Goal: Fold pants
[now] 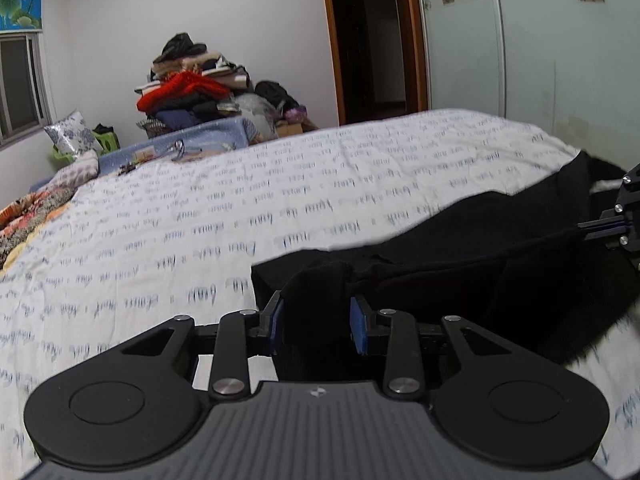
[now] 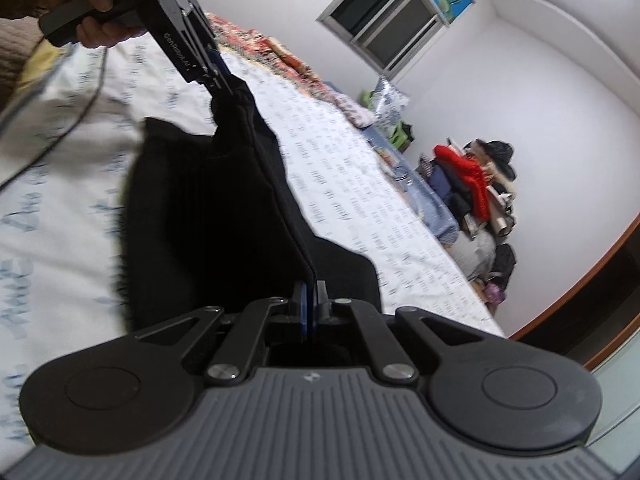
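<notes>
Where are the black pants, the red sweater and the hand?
black pants (image 2: 208,208), right wrist view, on the hanging middle of the cloth.
red sweater (image 1: 180,90), left wrist view, on its front fold in the clothes pile.
hand (image 2: 90,4), right wrist view, on the knuckles around the handle.

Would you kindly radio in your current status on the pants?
Left gripper and right gripper both shut on black pants. Pants stretched between them, partly lifted off bedsheet. Nothing in the way.

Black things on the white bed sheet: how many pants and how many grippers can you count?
Black pants: 1
Left gripper, jaws holding the pants: 1
Right gripper, jaws shut on the pants: 1
Total: 3, over the bed sheet.
</notes>
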Demonstrator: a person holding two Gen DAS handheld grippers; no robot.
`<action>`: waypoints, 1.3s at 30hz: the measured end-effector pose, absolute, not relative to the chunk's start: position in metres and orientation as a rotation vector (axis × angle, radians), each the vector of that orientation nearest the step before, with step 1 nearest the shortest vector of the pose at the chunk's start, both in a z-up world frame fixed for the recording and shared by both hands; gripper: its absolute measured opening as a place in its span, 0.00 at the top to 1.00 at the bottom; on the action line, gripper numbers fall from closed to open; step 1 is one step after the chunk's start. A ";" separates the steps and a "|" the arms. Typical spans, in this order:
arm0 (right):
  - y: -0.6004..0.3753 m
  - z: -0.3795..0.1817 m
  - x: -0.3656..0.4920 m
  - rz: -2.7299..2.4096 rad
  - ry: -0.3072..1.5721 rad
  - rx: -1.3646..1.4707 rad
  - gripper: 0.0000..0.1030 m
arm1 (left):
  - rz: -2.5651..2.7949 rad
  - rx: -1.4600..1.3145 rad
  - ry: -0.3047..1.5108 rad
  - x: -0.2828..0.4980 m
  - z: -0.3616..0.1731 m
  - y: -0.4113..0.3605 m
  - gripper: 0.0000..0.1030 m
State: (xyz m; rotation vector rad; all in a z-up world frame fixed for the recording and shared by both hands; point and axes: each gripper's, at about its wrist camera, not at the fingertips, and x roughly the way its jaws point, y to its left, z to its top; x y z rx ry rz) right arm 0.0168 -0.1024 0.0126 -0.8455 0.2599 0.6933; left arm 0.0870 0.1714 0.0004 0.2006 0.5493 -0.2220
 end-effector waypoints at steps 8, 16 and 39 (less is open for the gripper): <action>-0.093 -0.013 -0.025 0.763 0.304 -0.887 0.98 | -0.187 0.211 0.607 0.064 -0.016 0.177 0.72; -0.090 -0.021 -0.035 0.777 0.335 -0.900 0.97 | -0.130 0.231 0.650 0.060 -0.022 0.186 0.90; -0.084 -0.038 -0.054 0.821 0.349 -0.992 0.95 | -0.157 0.338 0.704 0.080 -0.028 0.132 0.90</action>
